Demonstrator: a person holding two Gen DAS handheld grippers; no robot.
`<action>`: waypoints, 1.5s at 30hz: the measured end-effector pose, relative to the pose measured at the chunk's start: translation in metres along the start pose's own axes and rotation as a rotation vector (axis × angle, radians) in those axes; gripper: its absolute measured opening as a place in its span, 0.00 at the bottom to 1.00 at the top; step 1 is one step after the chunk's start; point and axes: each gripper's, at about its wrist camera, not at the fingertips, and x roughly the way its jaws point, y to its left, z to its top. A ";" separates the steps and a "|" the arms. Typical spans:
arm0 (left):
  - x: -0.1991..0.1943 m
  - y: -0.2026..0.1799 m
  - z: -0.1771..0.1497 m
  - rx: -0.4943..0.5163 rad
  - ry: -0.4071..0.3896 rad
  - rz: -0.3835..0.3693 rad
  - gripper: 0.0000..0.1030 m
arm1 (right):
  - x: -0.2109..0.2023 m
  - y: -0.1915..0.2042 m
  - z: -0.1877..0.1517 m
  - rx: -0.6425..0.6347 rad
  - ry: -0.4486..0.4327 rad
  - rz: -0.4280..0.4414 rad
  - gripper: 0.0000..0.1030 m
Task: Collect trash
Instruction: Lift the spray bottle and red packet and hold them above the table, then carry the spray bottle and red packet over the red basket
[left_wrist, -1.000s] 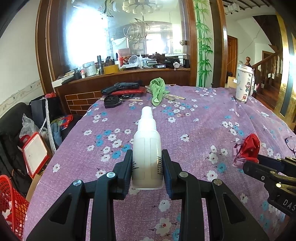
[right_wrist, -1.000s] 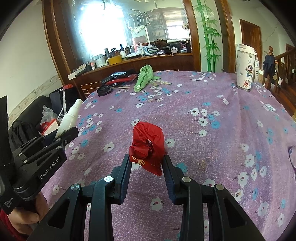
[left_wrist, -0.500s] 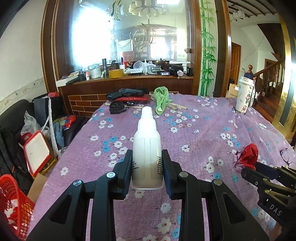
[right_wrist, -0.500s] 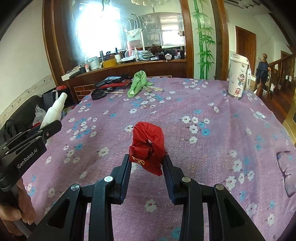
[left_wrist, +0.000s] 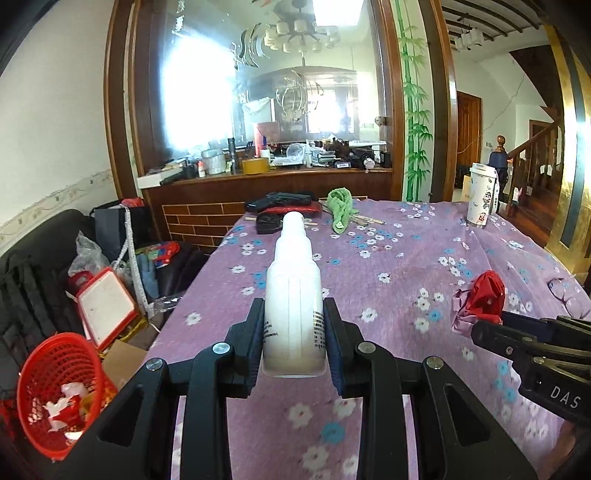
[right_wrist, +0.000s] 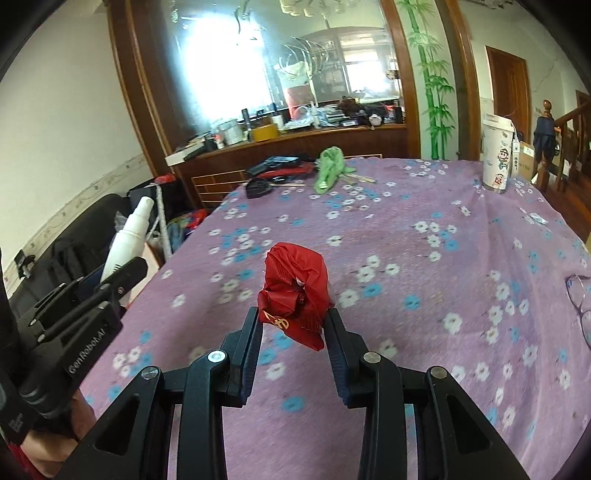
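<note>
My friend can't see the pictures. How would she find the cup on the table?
Start at the big table under the purple flowered cloth. Look to its far right corner, near the wooden stair rail. The cup stands upright there alone: tall, white, lidded, with cartoon figures on its side, unlike the crumpled green cloth lying at the far edge.

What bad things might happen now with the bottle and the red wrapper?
The left gripper pinches only the bottle's bottom end, so it might tip or slip. The red wrapper is crumpled and loose in the right gripper; it might slide out before reaching the red basket on the floor.
</note>
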 end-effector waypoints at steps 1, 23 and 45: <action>-0.006 0.002 -0.002 0.001 -0.006 0.000 0.28 | -0.003 0.004 -0.002 0.000 -0.001 0.007 0.36; -0.077 0.057 -0.028 -0.068 -0.067 0.052 0.28 | -0.042 0.073 -0.015 -0.097 -0.016 0.073 0.36; -0.086 0.150 -0.050 -0.200 -0.058 0.168 0.28 | 0.008 0.181 -0.014 -0.251 0.074 0.195 0.36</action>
